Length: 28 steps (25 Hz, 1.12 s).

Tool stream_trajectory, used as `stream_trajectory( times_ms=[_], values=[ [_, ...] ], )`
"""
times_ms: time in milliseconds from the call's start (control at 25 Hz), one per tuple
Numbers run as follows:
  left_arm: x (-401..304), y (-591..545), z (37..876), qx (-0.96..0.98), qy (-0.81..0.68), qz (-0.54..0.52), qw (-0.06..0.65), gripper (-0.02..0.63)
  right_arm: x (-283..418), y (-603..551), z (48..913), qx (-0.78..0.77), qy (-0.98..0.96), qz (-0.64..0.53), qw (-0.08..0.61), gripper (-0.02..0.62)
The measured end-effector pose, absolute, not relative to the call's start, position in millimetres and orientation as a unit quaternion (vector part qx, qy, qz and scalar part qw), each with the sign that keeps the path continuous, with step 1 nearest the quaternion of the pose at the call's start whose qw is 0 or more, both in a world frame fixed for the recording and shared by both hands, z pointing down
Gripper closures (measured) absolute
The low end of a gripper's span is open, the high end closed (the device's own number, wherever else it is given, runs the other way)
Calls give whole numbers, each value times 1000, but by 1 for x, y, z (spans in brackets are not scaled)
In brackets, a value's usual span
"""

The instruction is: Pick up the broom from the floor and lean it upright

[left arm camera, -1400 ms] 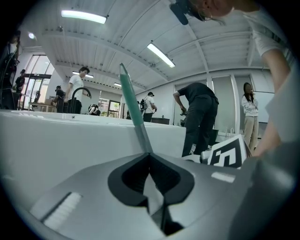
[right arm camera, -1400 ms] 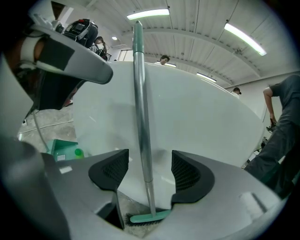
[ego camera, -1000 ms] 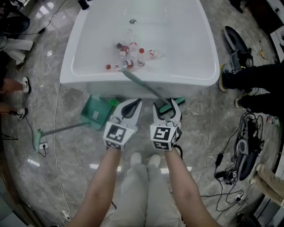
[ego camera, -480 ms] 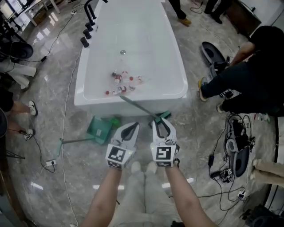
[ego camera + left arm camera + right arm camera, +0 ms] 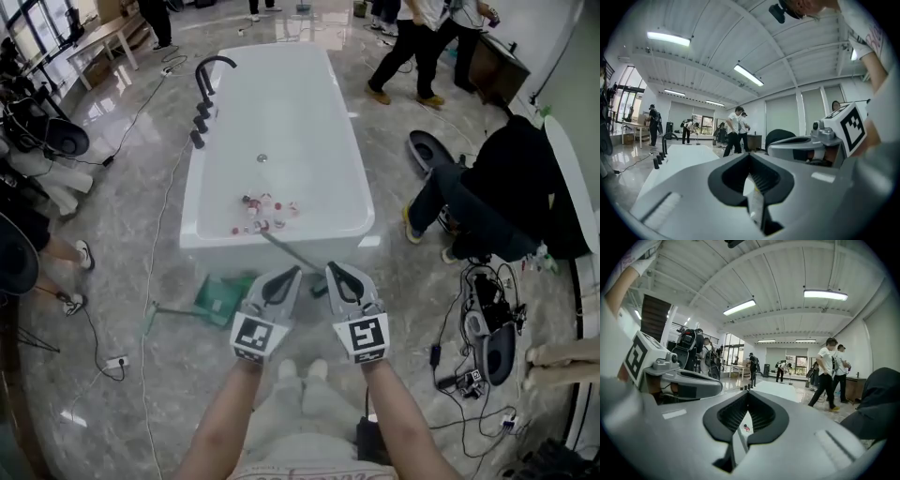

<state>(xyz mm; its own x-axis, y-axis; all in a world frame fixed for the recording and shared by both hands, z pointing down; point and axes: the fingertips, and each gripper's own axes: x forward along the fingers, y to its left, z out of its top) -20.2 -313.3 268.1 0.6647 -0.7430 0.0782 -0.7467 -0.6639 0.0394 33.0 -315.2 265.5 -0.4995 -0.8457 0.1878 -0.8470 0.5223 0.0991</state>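
The broom (image 5: 291, 251) has a thin green handle. It slants from the rim of the white bathtub (image 5: 281, 122) down to the floor, and my right gripper hides most of its head. My left gripper (image 5: 292, 273) and right gripper (image 5: 334, 268) are held up side by side in front of me, above the broom's lower end and clear of it. Both point level across the room. In the left gripper view the left gripper (image 5: 750, 155) has its jaws together with nothing in them. In the right gripper view the right gripper (image 5: 748, 393) is shut and empty too.
A green dustpan (image 5: 217, 297) with a long handle lies on the floor left of the broom. Several small bottles (image 5: 265, 212) lie in the tub. A person in black (image 5: 487, 187) sits at the right, with cables and gear (image 5: 487, 337) on the floor. More people stand at the far end.
The right gripper stood open around the broom's head and has shut empty. Both grippers and my head rose well above the floor. The broom stayed slanted against the tub.
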Motion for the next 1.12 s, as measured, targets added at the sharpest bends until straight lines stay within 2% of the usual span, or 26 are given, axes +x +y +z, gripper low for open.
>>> stream_trajectory(
  times_ms=[240,560,1120],
  values=[
    [-17,-302,225,921,-388,9,9,606,16,-294,236,429,-900,14,82,594],
    [-18,-312,189,922,-384,-18,-32,606,18,-295,206,432,-899,-13,79,594],
    [0,-305,193,935,-353,-6,-40,606,18,-297,208,446,-892,-10,76,594]
  ],
)
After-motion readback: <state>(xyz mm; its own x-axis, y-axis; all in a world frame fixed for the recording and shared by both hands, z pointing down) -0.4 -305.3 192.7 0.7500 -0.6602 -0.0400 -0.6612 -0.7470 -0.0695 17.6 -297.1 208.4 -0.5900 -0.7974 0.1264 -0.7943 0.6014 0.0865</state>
